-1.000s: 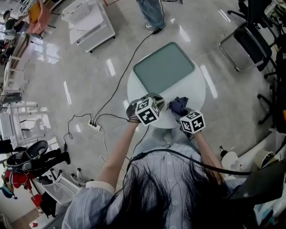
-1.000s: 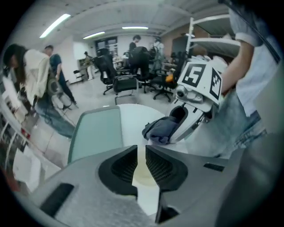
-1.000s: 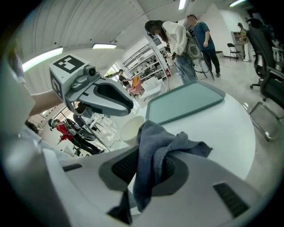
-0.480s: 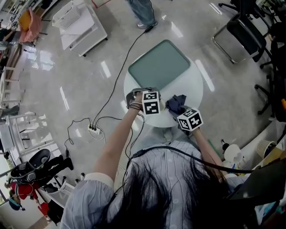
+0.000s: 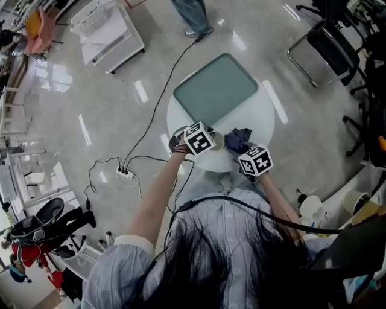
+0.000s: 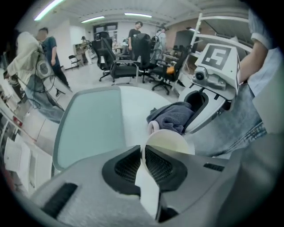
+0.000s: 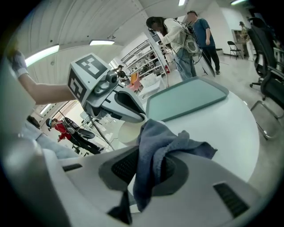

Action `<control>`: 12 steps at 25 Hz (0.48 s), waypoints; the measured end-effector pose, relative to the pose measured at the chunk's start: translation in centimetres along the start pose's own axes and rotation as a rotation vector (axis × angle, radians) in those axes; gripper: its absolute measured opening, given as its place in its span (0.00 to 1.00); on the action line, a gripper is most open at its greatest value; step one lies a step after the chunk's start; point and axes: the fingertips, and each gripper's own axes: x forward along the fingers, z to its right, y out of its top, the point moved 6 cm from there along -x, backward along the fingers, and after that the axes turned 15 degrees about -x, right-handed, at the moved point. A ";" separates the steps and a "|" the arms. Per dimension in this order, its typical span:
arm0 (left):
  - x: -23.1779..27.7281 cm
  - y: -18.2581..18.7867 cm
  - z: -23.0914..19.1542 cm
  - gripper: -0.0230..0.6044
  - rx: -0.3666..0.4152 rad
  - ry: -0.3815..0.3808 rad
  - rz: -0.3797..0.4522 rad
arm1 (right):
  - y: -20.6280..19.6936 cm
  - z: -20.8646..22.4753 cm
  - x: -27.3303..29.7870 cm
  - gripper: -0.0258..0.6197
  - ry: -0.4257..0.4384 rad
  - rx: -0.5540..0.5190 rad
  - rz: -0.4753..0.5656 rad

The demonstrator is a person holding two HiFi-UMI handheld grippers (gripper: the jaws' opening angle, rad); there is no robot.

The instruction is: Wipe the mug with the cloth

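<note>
A cream mug [image 6: 167, 141] is held by its rim in my left gripper [image 6: 143, 150], whose jaws are shut on the mug's wall. In the head view that left gripper [image 5: 200, 140] is over the near left of the round white table [image 5: 260, 121]. A dark blue-grey cloth [image 7: 162, 148] hangs bunched from my right gripper [image 7: 148, 165], which is shut on it. The cloth [image 6: 175, 116] lies right against the far side of the mug, beside its handle. From above, the cloth [image 5: 239, 140] shows just ahead of the right gripper [image 5: 251, 159]; the mug is mostly hidden there.
A green tray [image 5: 216, 89] covers the far half of the table. A cable runs across the floor to a power strip [image 5: 125, 173] at the left. Office chairs [image 5: 332, 51] stand at the right, a white cart [image 5: 105, 30] at the far left, and a person [image 5: 192, 15] beyond the table.
My left gripper has sunk a little toward the table with the mug in it. The right gripper and the cloth have stayed where they were.
</note>
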 end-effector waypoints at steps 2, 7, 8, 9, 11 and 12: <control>-0.4 -0.4 -0.1 0.11 -0.082 0.023 0.038 | 0.1 -0.1 0.0 0.16 0.002 0.003 -0.002; -0.8 -1.0 -0.4 0.11 -0.313 0.111 0.124 | 0.2 0.2 0.0 0.16 0.012 -0.002 -0.010; -0.8 -1.3 -0.3 0.11 -0.353 0.127 0.139 | 0.2 0.2 0.1 0.16 0.014 -0.002 -0.011; -0.9 -1.6 -0.3 0.11 -0.394 0.143 0.153 | 0.3 0.2 0.2 0.16 0.016 -0.003 -0.012; -1.1 -2.1 -0.3 0.11 -0.475 0.170 0.184 | 0.5 0.1 0.3 0.16 0.018 -0.008 -0.014; -1.3 -2.4 -0.3 0.11 -0.511 0.180 0.199 | 0.6 0.0 0.4 0.16 0.019 -0.012 -0.015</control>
